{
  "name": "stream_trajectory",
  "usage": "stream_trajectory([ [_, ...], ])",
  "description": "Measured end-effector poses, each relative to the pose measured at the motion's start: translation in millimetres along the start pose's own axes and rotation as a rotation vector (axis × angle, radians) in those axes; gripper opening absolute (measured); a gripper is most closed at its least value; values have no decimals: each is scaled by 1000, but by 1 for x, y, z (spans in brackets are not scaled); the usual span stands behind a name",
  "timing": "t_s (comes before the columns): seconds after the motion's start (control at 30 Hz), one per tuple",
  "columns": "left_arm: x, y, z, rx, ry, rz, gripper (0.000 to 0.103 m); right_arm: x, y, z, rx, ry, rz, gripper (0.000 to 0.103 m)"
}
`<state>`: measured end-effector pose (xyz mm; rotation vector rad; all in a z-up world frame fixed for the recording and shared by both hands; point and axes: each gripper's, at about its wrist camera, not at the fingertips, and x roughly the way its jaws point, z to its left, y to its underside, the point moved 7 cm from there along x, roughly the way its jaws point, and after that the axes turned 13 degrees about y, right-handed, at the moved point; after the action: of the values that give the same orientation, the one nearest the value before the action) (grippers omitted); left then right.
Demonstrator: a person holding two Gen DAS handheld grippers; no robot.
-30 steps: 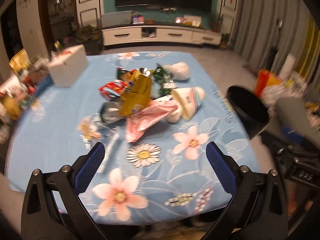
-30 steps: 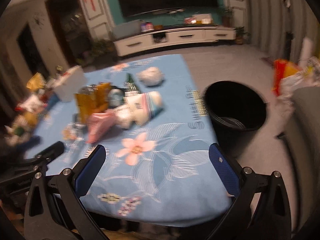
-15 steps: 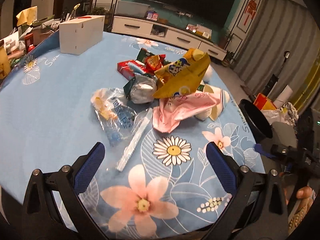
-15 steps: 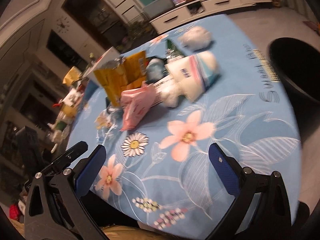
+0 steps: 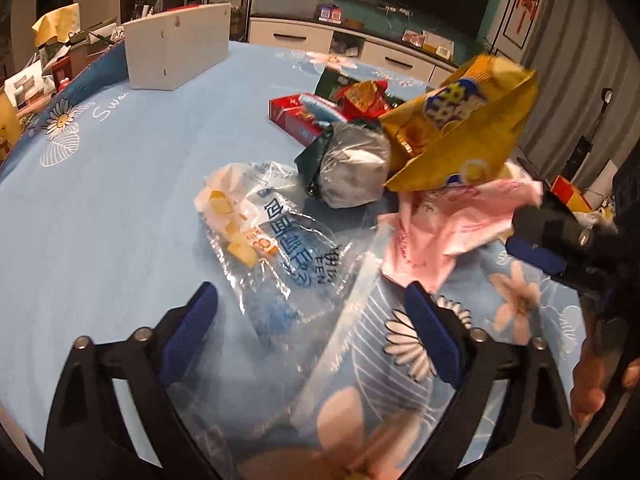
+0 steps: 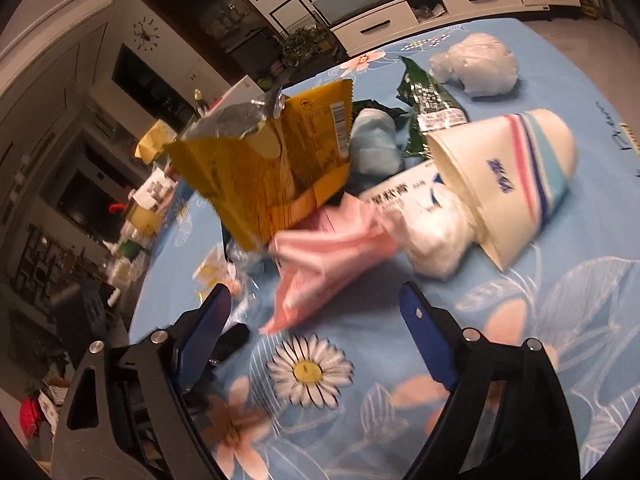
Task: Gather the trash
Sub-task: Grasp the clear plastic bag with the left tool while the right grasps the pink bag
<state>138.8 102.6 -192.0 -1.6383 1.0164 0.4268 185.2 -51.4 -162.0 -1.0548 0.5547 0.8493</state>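
We have brought both tools down from a high view of the desk (image 5: 120, 184) to just over the litter, and both sets of jaws are now closing from wide. The left tool (image 5: 310, 312) straddles the clear plastic wrapper (image 5: 280, 240), pads not yet pressing it. The right tool (image 6: 316, 312) frames the corner of the pink wrapper (image 6: 320, 264), also ungripped. Behind these lie the yellow snack bag (image 5: 456, 136) and the tipped paper cup (image 6: 504, 176). Nothing is collected yet; we judge the first two grasps imminent.
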Motion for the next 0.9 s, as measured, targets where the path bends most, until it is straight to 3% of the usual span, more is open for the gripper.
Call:
stream_trajectory([
  [0.1, 8, 1, 4, -6, 1, 12, 70, 10, -4, -2, 8, 12, 4, 67],
  [0.13, 7, 1, 4, 0, -3, 10, 66, 11, -4, -2, 14, 9, 7, 57],
  [0.2, 5, 1, 4, -3, 5, 3, 49, 13, -3, -3, 14, 8, 9, 37],
  [0.27, 1, 2, 6, -15, 22, -4, 43, 9, -3, -3, 14, 14, 6, 16],
  [0.33, -6, 1, 5, -13, 33, -19, 33, 5, -1, -1, 6, 18, -2, 9],
  [0.4, -14, 1, 3, -10, 49, -31, 29, -4, 1, 0, -10, 27, -13, 6],
  [0.7, -82, 2, -15, 9, 118, -108, 25, -75, 7, -23, -9, 60, -102, 5],
  [0.9, -112, -14, -54, 75, 181, -180, 25, -114, 8, -46, 40, 77, -178, 5],
])
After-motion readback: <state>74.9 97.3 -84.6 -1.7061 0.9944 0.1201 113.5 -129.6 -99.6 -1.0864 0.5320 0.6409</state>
